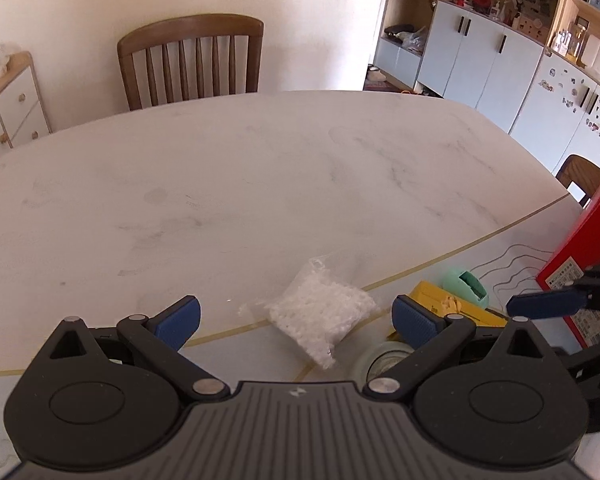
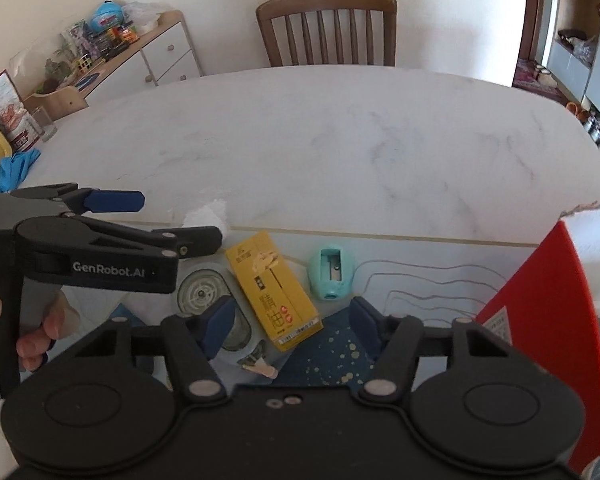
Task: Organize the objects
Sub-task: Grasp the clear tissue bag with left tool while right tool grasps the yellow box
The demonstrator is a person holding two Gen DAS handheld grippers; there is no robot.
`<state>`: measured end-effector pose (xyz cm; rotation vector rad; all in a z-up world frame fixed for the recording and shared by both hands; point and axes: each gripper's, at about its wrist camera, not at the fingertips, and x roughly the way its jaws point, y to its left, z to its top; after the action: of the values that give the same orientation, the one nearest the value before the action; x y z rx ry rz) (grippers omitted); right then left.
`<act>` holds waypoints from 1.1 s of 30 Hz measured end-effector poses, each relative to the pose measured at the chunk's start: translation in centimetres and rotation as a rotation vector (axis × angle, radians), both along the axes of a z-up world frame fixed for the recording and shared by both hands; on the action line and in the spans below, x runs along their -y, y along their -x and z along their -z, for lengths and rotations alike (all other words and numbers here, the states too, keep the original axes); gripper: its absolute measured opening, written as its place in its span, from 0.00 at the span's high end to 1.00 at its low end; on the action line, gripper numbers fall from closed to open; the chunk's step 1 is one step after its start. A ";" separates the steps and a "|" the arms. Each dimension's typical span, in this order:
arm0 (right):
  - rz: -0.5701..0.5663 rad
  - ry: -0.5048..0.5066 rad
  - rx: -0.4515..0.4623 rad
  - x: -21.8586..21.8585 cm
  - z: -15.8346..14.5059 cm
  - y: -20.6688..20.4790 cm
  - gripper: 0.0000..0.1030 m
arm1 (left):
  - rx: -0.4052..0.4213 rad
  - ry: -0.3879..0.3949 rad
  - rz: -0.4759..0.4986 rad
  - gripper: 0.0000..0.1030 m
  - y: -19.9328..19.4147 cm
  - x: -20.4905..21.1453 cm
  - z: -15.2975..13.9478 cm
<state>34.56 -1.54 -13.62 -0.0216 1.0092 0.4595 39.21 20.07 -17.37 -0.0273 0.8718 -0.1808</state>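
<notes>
A clear bag of white beads [image 1: 320, 316] lies on the marble table [image 1: 260, 184], between the wide-apart fingers of my open left gripper [image 1: 296, 322]; the pads stay off it. In the right wrist view a yellow box [image 2: 274, 288] lies flat between the fingers of my right gripper [image 2: 292, 324], with gaps on both sides, so it is open. Beside the box sit a mint pencil sharpener [image 2: 332, 274] and a clear tape roll [image 2: 202, 288]. The left gripper [image 2: 172, 220] hovers over the bead bag [image 2: 208, 216].
A red box [image 2: 548, 320] stands at the right. A dark blue speckled mat [image 2: 340, 352] and a wooden clip [image 2: 260, 366] lie near the front. A wooden chair [image 2: 326, 28] stands behind the table. A glass [image 2: 44, 122] and blue cloth [image 2: 14, 170] sit far left.
</notes>
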 end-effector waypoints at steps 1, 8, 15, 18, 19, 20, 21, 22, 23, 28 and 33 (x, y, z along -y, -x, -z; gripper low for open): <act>0.001 0.000 -0.002 0.0 0.1 -0.1 0.41 | -0.001 0.005 0.002 0.01 -0.1 0.1 0.1; 0.011 -0.024 -0.024 -0.1 0.7 -0.6 0.47 | -0.007 0.029 0.007 0.11 -0.5 0.1 0.7; 0.010 -0.034 -0.038 -0.4 1.0 -0.7 0.57 | 0.009 0.024 0.036 0.30 -0.2 0.5 0.8; 0.013 -0.032 -0.037 -0.5 1.0 -0.7 0.60 | 0.017 0.018 0.048 0.35 -0.1 0.6 0.8; 0.016 -0.035 -0.040 -0.4 1.0 -0.8 0.60 | 0.018 0.018 0.050 0.36 0.0 0.7 0.7; 0.020 -0.038 -0.044 -0.5 1.0 -0.8 0.61 | 0.021 0.017 0.049 0.37 0.0 0.7 0.7; 0.022 -0.041 -0.047 -0.4 1.0 -0.8 0.62 | 0.022 0.015 0.048 0.39 0.0 0.7 0.6; 0.025 -0.043 -0.048 -0.4 1.0 -0.9 0.63 | 0.024 0.014 0.047 0.41 0.0 0.8 0.5; 0.027 -0.045 -0.050 -0.4 1.0 -0.9 0.64 | 0.029 0.017 0.045 0.49 0.0 0.7 0.5; 0.038 -0.043 -0.037 -0.4 1.0 -0.5 0.68 | 0.030 0.010 0.053 0.54 0.1 0.8 0.1; 0.049 -0.043 0.000 -0.5 0.3 -0.1 0.70 | 0.042 0.019 0.049 0.55 0.5 0.7 -0.8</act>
<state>34.64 -1.03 -13.88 0.0410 0.9978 0.4364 38.76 19.38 -16.56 -0.0205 0.8290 -0.2345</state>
